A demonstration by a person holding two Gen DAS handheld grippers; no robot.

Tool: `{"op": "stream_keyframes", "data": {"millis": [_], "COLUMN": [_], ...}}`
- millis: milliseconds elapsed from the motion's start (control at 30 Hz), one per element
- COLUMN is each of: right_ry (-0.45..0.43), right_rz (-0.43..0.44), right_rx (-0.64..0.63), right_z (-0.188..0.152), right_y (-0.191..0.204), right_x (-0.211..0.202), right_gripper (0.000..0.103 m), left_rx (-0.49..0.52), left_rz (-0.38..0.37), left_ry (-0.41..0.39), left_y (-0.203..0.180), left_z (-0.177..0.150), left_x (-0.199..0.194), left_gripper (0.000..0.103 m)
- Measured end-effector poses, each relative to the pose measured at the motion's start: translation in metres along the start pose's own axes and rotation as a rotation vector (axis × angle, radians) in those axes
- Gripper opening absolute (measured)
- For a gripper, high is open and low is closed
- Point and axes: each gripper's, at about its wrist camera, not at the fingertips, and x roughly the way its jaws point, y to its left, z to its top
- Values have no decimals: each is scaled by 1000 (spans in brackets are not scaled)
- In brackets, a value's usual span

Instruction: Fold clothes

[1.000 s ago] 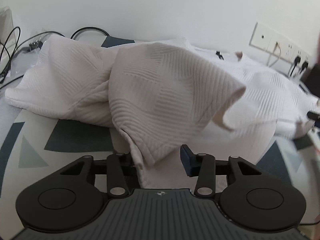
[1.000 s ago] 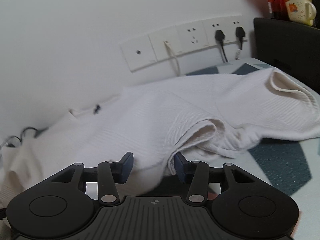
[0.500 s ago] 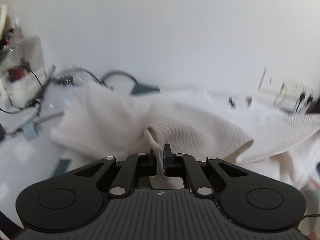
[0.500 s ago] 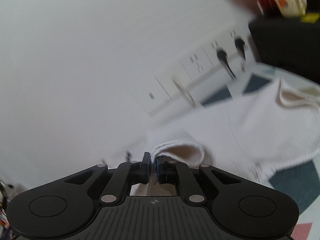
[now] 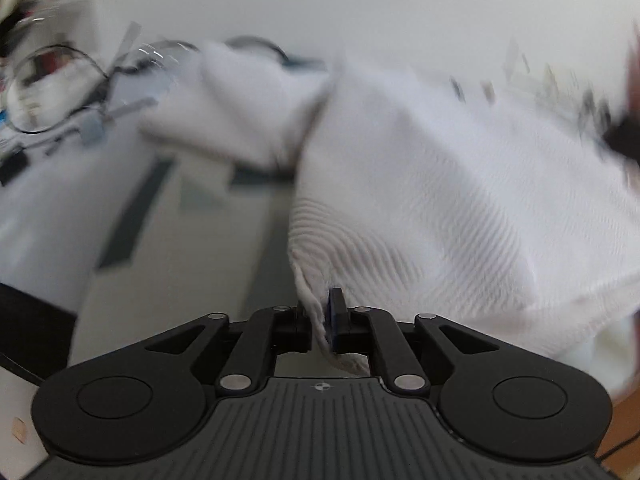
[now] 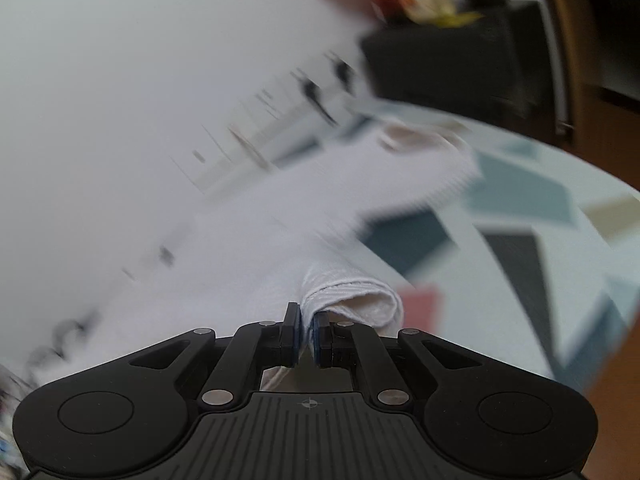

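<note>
Garment now lifted, both fingers clamped.

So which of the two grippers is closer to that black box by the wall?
Right. The black box sits ahead of the right gripper, past the white textured garment it grips. The left gripper pinches the far side; the box is blurred there.

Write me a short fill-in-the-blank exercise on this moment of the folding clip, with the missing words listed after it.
1. Both grippers are shut on the same white ____.
2. In the left wrist view, the left gripper pinches an ____ of the garment.
3. In the right wrist view, the cloth beside the right gripper curls into a ____.
4. The tablecloth under the garment carries a ____ pattern.

Missing words: garment; edge; roll; geometric
</note>
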Motion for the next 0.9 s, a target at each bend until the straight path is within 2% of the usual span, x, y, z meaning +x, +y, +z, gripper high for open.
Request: {"op": "stream_keyframes", "data": {"millis": [33, 67, 100, 167, 233, 333, 400, 467, 533, 600, 633, 733, 800, 900], "right_ry": [12, 24, 35, 59, 48, 25, 25, 35, 54, 75, 87, 151, 184, 198], "right_rz": [-25, -51, -76, -126, -157, -146, -121, -85, -35, 20, 49, 120, 178, 255], "right_rx": [0, 0, 1, 1, -27, -105, -172, -262, -385, -527, -601, -783, -861, -963], "right_z": [-10, -21, -31, -52, -64, -72, -80, -91, -104, -119, -128, -155, -171, -192], "right_y": [-3, -7, -10, -17, -14, 3, 19, 41, 71, 98, 111, 145, 160, 180], "right_x": [-1, -2, -4, -6, -12, -22, -21, -19, -11, 2, 9, 24, 26, 26], "right_gripper": [12, 18, 25, 31, 36, 41, 51, 56, 58, 72, 72, 72, 82, 84], "left_rx": [55, 110, 165, 262, 332, 391, 415, 413, 358, 297, 266, 273, 270, 243], "left_rz": [13, 26, 39, 79, 89, 102, 118, 141, 144, 135, 130, 154, 154, 142], "left_ry": [-17, -34, -52, -62, -89, -95, -110, -112, -100, -93, -89, -72, -68, -61], "left_y": [-5, -11, -16, -26, -31, -31, -30, -30, -24, -15, -10, -3, 1, 8], "left_z": [-8, -15, -23, -28, -32, -35, -33, -31, -25, -23, -21, -24, -29, -32], "left_x": [-2, -4, -6, -10, -15, -13, -9, -7, -7, -8, -9, -7, -10, -14], "left_gripper": [14, 21, 42, 61, 61, 63, 67, 68, 68, 71, 71, 74, 79, 80]}}
